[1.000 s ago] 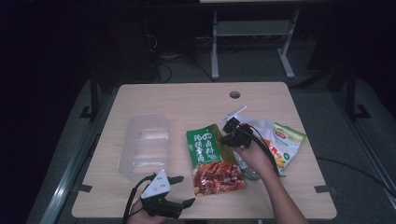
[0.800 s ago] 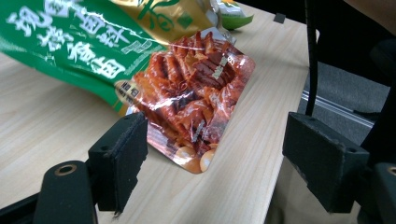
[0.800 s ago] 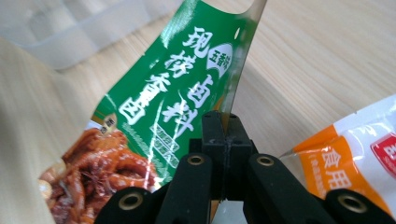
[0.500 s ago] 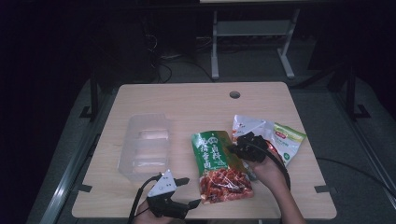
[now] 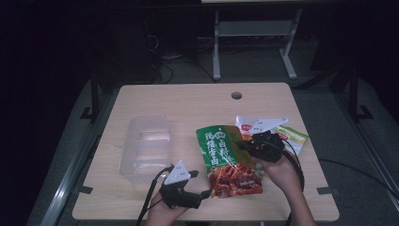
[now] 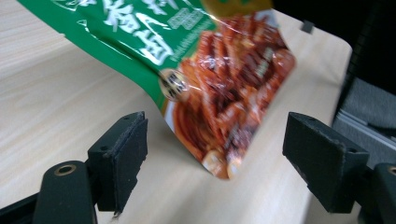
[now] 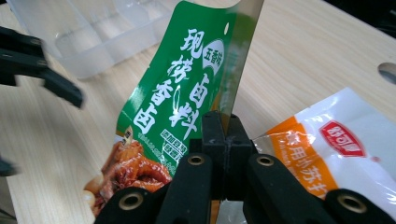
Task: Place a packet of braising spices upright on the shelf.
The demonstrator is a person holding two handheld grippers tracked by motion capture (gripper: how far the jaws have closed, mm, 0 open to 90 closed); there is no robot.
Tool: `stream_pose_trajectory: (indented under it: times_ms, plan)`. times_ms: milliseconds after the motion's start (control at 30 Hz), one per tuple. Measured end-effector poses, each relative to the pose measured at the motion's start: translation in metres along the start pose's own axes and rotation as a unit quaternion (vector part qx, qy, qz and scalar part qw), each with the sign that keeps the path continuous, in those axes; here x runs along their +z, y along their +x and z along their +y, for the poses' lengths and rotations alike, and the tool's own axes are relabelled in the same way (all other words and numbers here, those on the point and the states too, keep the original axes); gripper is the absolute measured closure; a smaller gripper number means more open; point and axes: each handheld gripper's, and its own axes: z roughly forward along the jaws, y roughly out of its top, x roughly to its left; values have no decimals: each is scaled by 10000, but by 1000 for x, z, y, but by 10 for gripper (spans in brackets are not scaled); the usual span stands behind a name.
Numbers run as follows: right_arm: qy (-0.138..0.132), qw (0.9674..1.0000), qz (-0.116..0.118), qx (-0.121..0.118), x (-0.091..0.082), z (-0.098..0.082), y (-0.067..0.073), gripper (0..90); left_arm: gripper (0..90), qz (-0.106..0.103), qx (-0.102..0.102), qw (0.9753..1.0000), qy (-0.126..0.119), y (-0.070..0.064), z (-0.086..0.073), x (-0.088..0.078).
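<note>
Right gripper (image 5: 249,146) is pinching the green snack bag (image 5: 226,157) by its 3 o'clock edge, lifting it off the table (image 5: 188,101) centre. Left gripper (image 5: 200,194), fingers spread, is waiting at the bag's 7 o'clock corner. Best closing squarely on that corner, keeping the bag taut, avoiding the plastic tray (image 5: 146,148).

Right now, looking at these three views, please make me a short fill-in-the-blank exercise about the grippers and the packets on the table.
1. The right gripper is shut on the edge of the ____ packet.
2. The left gripper has its jaws ____, with the packet's lower end between them.
3. The clear plastic tray lies to the ____ of that packet in the high view.
4. The white and orange packet lies on the ____.

Missing words: green; open; left; table
</note>
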Motion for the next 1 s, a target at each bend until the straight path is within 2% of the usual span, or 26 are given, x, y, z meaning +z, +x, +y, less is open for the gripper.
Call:
stream_pose_trajectory:
  times_ms: [33,67,100,167,267,300,333,433,500,533,633,667,700,800,867,900,933,1000]
  plan:
    - [-36,10000,11,2,-2,0,0,899,216,32,-155,9999,70,6,6,10]
    - [-36,10000,11,2,-2,0,0,899,216,32,-155,9999,70,6,6,10]
    - [-60,10000,-5,2,-5,0,-1,899,217,99,-294,9995,109,13,9,21]
    - [-87,10000,-9,-6,-9,0,-2,899,222,152,-524,9984,135,18,11,29]
    - [-187,9998,10,-28,-14,1,-3,899,244,-51,-843,9962,222,29,13,42]
    - [-214,9997,22,-67,-15,1,-4,899,260,-184,-860,9958,248,33,14,46]
    - [-238,9997,27,-88,-16,1,-4,899,299,-293,-969,9945,253,35,15,49]
    - [-261,9996,47,-76,-17,1,-4,899,448,-608,-1069,9923,135,41,19,54]
    - [-279,9996,62,-74,-18,1,-4,899,580,-665,-1069,9920,112,43,20,55]
    - [-287,9995,65,-79,-19,1,-4,899,666,-922,-1183,9887,47,46,23,57]
    - [-296,9995,37,-120,-19,1,-4,899,789,-1061,-1234,9867,40,49,26,58]
    - [-320,9994,36,-117,-19,0,-4,899,820,-1061,-1234,9867,40,49,26,58]
    - [-340,9994,31,-102,-19,0,-5,899,836,-963,-1141,9888,24,47,28,55]
    - [-369,9993,31,-64,-22,-1,-6,898,857,-820,-948,9921,35,45,31,50]
    - [-374,9993,39,-48,-22,-1,-8,897,864,-652,-764,9949,43,45,32,45]
    - [-377,9993,59,-23,-22,-2,-9,896,867,-652,-764,9949,43,45,32,45]
    - [-365,9993,72,-11,-21,-3,-9,895,870,-473,-660,9967,8,43,33,40]
    - [-320,9994,136,30,-18,-5,-11,892,876,-342,-521,9981,24,44,34,37]
